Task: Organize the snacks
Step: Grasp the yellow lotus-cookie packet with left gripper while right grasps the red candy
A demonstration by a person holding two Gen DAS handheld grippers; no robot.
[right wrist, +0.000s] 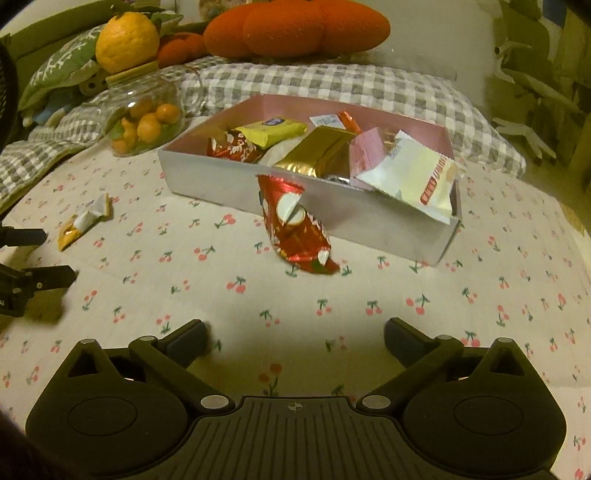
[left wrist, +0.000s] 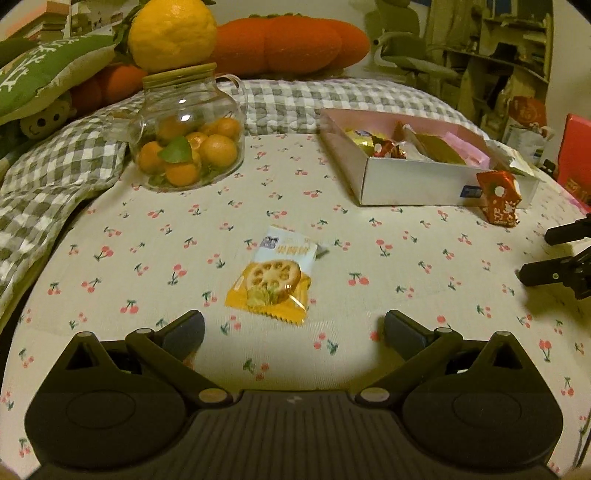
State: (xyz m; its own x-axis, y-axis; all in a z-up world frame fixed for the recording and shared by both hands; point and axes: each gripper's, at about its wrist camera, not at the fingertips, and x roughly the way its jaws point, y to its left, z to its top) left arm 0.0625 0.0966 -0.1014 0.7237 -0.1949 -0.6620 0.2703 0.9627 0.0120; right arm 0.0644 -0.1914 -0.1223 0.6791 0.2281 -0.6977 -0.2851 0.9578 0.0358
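Observation:
An orange and white cracker packet (left wrist: 273, 278) lies flat on the cherry-print sheet, just ahead of my left gripper (left wrist: 294, 328), whose jaws stand wide apart and empty. The same cracker packet (right wrist: 83, 221) shows at the left of the right wrist view. A red foil snack packet (right wrist: 295, 225) leans against the front wall of the white box (right wrist: 236, 184), a short way beyond my right gripper (right wrist: 294, 338), which is open with nothing between its fingers. Several wrapped snacks fill the box. The red packet (left wrist: 498, 199) and the box (left wrist: 406, 181) also appear in the left wrist view.
A glass jar of small oranges (left wrist: 188, 140) with a large citrus fruit (left wrist: 171, 33) on its lid stands at the back left. Checked bedding (left wrist: 55, 177) and plush cushions (left wrist: 291, 44) line the far edge. The right gripper's fingers (left wrist: 561, 269) show at the right edge of the left view.

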